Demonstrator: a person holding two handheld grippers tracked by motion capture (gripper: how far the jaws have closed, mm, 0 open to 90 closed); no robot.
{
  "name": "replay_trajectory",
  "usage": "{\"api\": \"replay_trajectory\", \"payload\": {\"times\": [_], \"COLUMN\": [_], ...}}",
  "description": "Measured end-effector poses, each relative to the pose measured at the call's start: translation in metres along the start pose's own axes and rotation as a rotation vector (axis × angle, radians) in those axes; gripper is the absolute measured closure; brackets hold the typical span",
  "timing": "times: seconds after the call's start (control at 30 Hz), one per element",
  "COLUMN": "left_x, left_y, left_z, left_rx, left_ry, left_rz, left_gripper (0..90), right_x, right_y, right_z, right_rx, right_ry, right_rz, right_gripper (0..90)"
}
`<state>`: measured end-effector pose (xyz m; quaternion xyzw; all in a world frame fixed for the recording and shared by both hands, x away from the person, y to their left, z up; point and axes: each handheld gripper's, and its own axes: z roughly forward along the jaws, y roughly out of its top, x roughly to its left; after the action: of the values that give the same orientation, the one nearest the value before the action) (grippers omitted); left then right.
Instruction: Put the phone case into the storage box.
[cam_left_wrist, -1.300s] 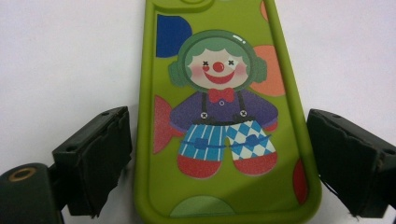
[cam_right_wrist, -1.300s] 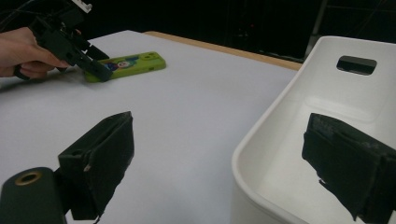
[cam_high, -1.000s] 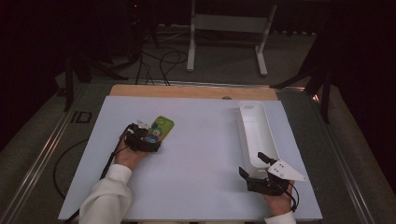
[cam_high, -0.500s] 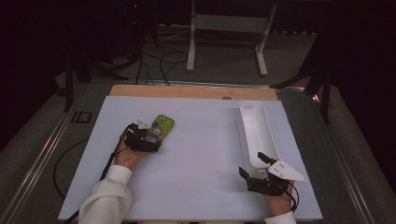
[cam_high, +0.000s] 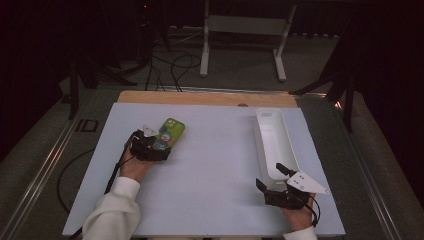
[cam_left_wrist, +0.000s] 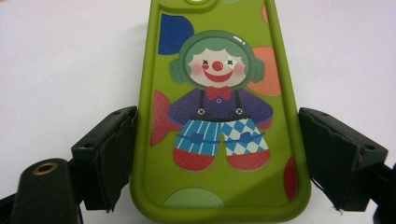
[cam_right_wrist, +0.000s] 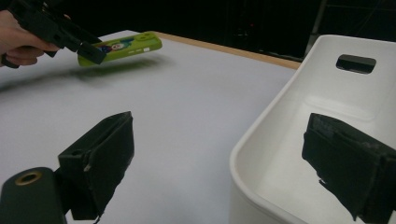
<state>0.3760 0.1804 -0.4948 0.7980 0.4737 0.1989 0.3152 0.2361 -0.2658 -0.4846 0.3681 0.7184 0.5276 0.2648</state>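
Green and rubbery-looking, the phone case (cam_left_wrist: 219, 116) (a clown printed on its back) is sitting between the left tongs (cam_left_wrist: 217, 158), whose jaws are pressing its long sides, probably so it can be carried. In the right gripper view it is hanging clear of the white tabletop (cam_high: 210, 165), casting a shadow. Well apart, the right tongs (cam_right_wrist: 224, 163) are waiting with jaws spread wide, holding nothing, straddling the near rim of a white bin (cam_high: 275, 145), the likely destination.

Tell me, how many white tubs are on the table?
1. The long white tub lies at the table's right side, just beyond the right hand-held gripper; its near rim sits between that gripper's jaws.
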Motion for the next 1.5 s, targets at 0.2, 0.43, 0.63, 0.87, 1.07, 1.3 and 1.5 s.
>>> {"api": "replay_trajectory", "payload": {"times": [0.2,0.43,0.63,0.87,1.07,1.3,1.5], "left_x": [0.001,-0.001,-0.003,-0.006,-0.010,-0.016,-0.024], "left_y": [0.003,0.007,0.010,0.012,0.015,0.018,0.023], "left_z": [-0.008,-0.021,-0.030,-0.040,-0.046,-0.053,-0.059], "left_rx": [-0.031,-0.076,-0.105,-0.143,-0.169,-0.200,-0.230], "left_ry": [0.005,0.015,0.025,0.028,0.028,0.027,0.025], "left_rz": [-0.007,0.005,0.010,0.017,0.031,0.050,0.079], "left_gripper": [16.0,16.0,16.0,16.0,16.0,16.0,16.0], "right_x": [0.000,0.000,0.000,0.000,0.000,0.000,0.000], "right_y": [0.000,0.000,0.000,0.000,0.000,0.000,0.000], "right_z": [0.000,0.000,0.000,0.000,0.000,0.000,0.000], "right_rx": [-0.001,-0.002,-0.001,-0.001,0.000,0.000,0.001], "right_ry": [0.000,-0.003,-0.002,-0.001,0.000,-0.001,0.000], "right_rz": [0.001,0.001,0.002,0.002,0.003,0.004,0.005], "right_gripper": [9.1,9.1,9.1,9.1,9.2,9.1,9.1]}}
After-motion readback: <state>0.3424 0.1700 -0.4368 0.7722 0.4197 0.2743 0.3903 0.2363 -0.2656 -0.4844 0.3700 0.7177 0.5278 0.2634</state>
